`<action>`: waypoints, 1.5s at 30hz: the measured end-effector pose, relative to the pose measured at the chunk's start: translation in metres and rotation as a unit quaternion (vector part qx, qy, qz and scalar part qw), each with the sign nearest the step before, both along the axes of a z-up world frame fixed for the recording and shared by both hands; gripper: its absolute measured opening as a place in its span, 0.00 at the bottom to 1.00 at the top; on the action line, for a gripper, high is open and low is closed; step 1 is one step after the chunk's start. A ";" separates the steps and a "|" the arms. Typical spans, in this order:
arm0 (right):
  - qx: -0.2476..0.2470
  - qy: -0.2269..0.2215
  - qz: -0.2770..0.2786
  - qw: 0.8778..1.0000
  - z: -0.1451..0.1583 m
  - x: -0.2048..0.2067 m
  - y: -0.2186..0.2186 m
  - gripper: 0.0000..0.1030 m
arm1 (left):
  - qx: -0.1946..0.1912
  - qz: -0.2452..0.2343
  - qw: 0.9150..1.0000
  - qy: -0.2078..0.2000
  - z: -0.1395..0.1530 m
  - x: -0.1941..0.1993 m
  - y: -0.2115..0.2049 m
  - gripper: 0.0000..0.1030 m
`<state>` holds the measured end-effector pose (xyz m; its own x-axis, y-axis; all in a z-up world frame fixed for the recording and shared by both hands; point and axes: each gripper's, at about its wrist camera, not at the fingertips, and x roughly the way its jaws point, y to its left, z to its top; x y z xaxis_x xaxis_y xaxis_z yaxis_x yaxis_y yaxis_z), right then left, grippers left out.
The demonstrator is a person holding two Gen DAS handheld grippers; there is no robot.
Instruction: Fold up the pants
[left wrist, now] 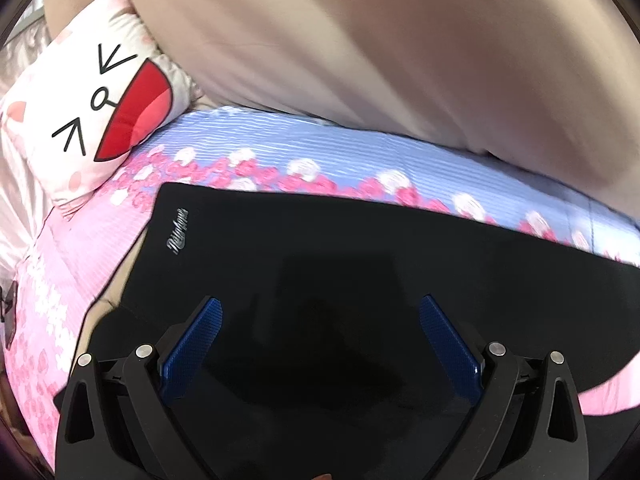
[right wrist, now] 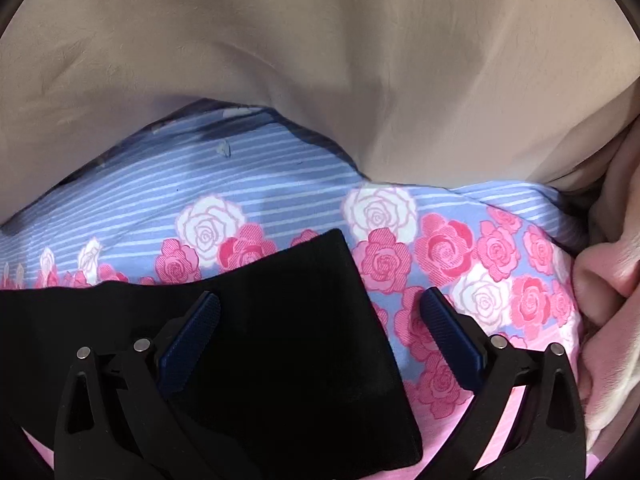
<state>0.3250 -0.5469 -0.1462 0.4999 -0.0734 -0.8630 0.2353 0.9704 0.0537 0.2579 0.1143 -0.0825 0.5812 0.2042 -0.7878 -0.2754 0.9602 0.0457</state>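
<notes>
A: Left wrist view first: left gripper (left wrist: pixel 320 312) spread wide, nothing clamped, hovering over the black pants (left wrist: pixel 360 260). Dark cloth filling the whole gap between the blue pads (left wrist: pixel 192 344) and running well ahead of the tips, out to a straight far edge with a small silver logo (left wrist: pixel 177 231) ahead-left.

B: Over on the right wrist view, right gripper (right wrist: pixel 320 312) equally wide, empty. One end of the pants (right wrist: pixel 288 320) under the near-side pad and in the gap; the other pad over bare rose-print bedsheet (right wrist: pixel 460 248). Squared corner of the cloth just ahead of the tips.

A: Risks from here, as a guess: closing this high, catching only the top layer, and dragging it askew off the layer beneath.

B: Or pinching bedsheet along with the pants on the right side, with one pad already off the cloth. Sheet lifting too, fold ruined.

A: Black on black besides; layer edges hard to read between the pads. Cannot tell how many layers down there.

B: Beige bedding (right wrist: pixel 320 60) bunched far ahead, cartoon pillow (left wrist: pixel 100 92) ahead-left of the left claw. Both clear of the pants.
</notes>
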 end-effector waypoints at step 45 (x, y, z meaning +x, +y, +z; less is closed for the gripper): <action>0.051 -0.163 0.069 0.983 0.178 -0.182 0.081 0.13 | -0.083 -0.105 0.991 -0.023 0.077 -0.027 0.157 0.18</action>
<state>0.1428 -0.4659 0.0320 0.7500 0.0933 -0.6548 0.0553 0.9777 0.2027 0.2312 0.2710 -0.0050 0.6337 -0.0554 -0.7716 -0.0677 0.9896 -0.1266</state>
